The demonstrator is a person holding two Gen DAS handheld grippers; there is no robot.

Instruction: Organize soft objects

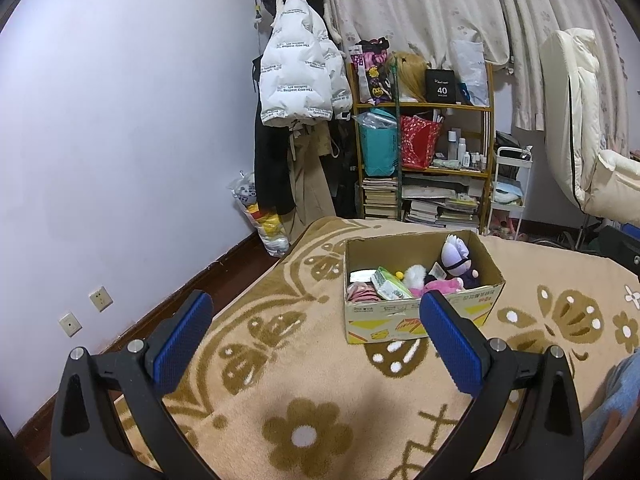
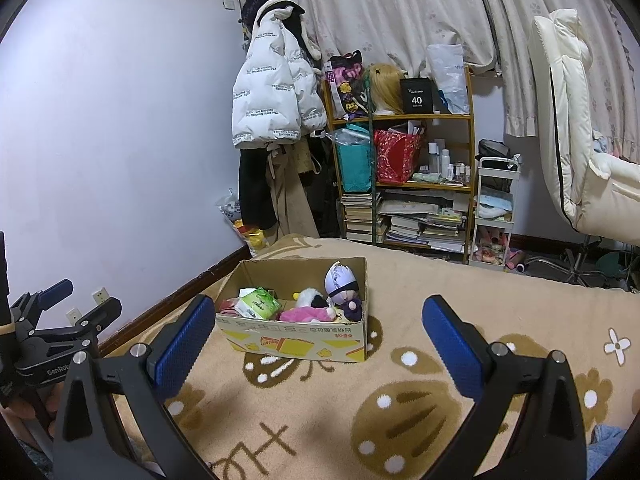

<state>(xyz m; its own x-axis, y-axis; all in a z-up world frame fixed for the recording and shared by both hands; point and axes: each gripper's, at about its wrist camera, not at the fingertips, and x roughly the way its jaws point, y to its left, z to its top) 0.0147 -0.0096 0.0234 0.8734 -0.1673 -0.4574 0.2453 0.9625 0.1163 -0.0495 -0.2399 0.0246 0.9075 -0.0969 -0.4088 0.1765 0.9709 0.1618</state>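
Observation:
A cardboard box sits on a beige patterned blanket. Inside it lie a purple-headed doll, a pink plush, a white fluffy toy, a green tissue pack and a pink cloth. My left gripper is open and empty, in front of the box. My right gripper is open and empty, in front of the box; the left gripper shows at that view's left edge.
A lilac wall runs along the left with sockets. Coats hang on a rack. A cluttered wooden shelf, a white cart and a cream chair stand beyond the bed.

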